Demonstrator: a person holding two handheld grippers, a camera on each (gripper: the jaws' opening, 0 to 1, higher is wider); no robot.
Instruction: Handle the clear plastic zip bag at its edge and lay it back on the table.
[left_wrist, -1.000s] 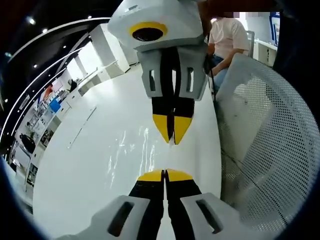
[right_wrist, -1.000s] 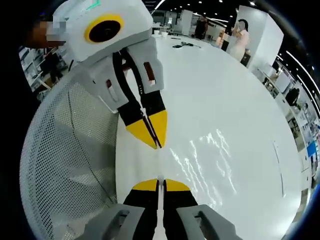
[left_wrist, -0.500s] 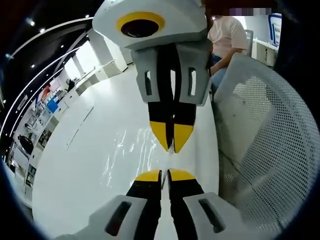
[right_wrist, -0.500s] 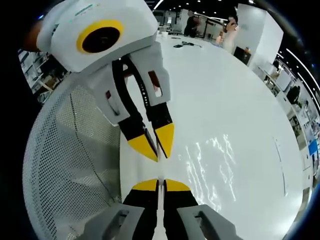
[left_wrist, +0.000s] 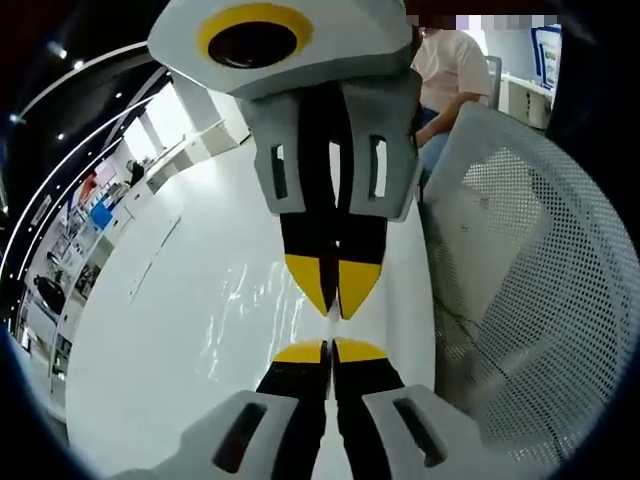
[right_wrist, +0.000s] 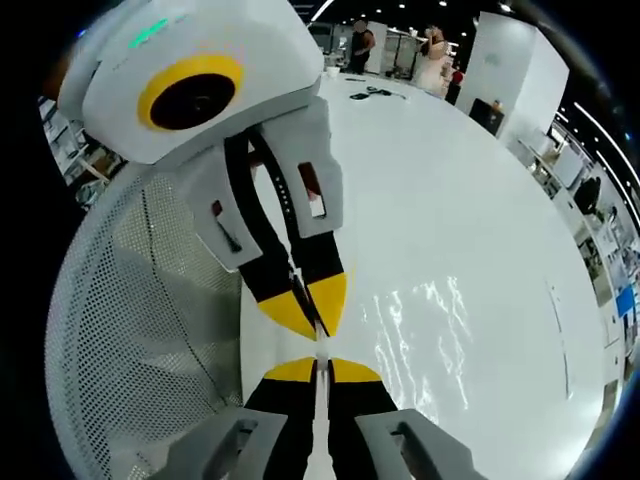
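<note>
Both grippers face each other tip to tip above the white tabletop (left_wrist: 150, 330). In the left gripper view the left gripper (left_wrist: 329, 349) has its yellow tips pressed together at 6 o'clock, and the right gripper (left_wrist: 333, 293) comes down from 12 o'clock, its tips also together. In the right gripper view the right gripper (right_wrist: 316, 369) appears pinched on a thin clear strip running from 6 toward 12 o'clock, which I take for the edge of the zip bag (right_wrist: 318, 345); the left gripper (right_wrist: 305, 305) meets it there.

Glinting wrinkles at 9 o'clock (left_wrist: 245, 300) are probably the bag's body near the tabletop. I cannot tell its long axis or which way it points.

The risk, as I judge it: the film is slick, and the grippers hold only a sliver of edge. Pulling apart could slip it free, or the bag could fold on landing. A mesh chair (left_wrist: 520, 280) stands at 3 o'clock.
</note>
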